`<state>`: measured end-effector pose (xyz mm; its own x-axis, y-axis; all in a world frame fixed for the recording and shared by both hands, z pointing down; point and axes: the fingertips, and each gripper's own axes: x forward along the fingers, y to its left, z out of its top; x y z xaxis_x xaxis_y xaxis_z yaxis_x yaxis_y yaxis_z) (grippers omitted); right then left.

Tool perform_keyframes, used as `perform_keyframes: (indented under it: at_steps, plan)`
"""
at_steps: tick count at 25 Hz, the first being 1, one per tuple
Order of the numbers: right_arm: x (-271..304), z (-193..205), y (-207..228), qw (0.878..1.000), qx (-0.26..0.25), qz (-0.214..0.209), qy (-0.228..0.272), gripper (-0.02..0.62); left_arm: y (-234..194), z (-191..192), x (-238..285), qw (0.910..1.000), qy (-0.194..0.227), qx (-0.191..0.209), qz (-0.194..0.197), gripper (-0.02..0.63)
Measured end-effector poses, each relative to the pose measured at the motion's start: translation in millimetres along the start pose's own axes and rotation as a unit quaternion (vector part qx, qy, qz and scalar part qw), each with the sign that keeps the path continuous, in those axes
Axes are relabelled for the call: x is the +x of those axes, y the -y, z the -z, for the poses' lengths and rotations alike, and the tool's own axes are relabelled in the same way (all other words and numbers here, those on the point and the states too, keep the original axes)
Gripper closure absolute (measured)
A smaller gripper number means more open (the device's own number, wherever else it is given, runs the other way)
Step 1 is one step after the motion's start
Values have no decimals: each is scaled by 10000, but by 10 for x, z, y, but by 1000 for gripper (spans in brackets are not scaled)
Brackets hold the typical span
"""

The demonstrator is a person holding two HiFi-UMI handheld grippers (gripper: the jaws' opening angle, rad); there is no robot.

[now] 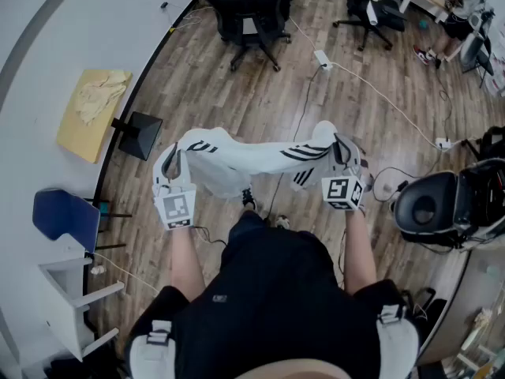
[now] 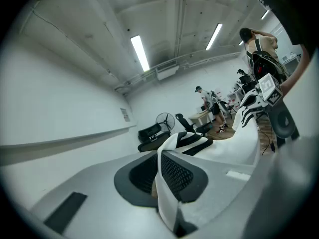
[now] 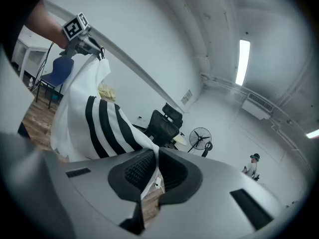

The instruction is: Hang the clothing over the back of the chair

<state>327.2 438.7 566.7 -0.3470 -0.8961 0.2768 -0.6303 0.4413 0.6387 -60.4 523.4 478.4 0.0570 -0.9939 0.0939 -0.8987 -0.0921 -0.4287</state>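
Garment [image 1: 245,160]: white with black stripes, held in the air and stretched between both grippers, well apart from the chair [image 1: 246,5] and on the person's side of it.
Left gripper [image 1: 171,166]: jaws clamped on one garment end.
Right gripper [image 1: 342,151]: jaws clamped on the other end.
Chair: black, on wood floor [image 1: 316,101].

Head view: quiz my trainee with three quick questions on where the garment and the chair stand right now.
1. True or false: the white garment already hangs over the black chair.
2. Whose jaws are shut on the garment? A) one gripper's B) both grippers' C) neither's
3. Fill in: the garment's stripes are ____.
Key: 1 false, it is stretched in the air between the left gripper and the right gripper; 2 B; 3 black.
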Motion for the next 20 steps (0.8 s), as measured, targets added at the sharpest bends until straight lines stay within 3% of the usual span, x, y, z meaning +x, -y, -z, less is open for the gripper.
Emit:
perform_keyframes:
  at_steps: [8, 20]
  plan:
    - [-44, 152, 117, 9999, 99, 20, -109, 584, 15, 9, 22, 9999, -158, -25, -18, 591]
    - [654, -242, 141, 9999, -1, 48, -92, 584, -500, 130, 603, 9999, -119, -73, -19, 591]
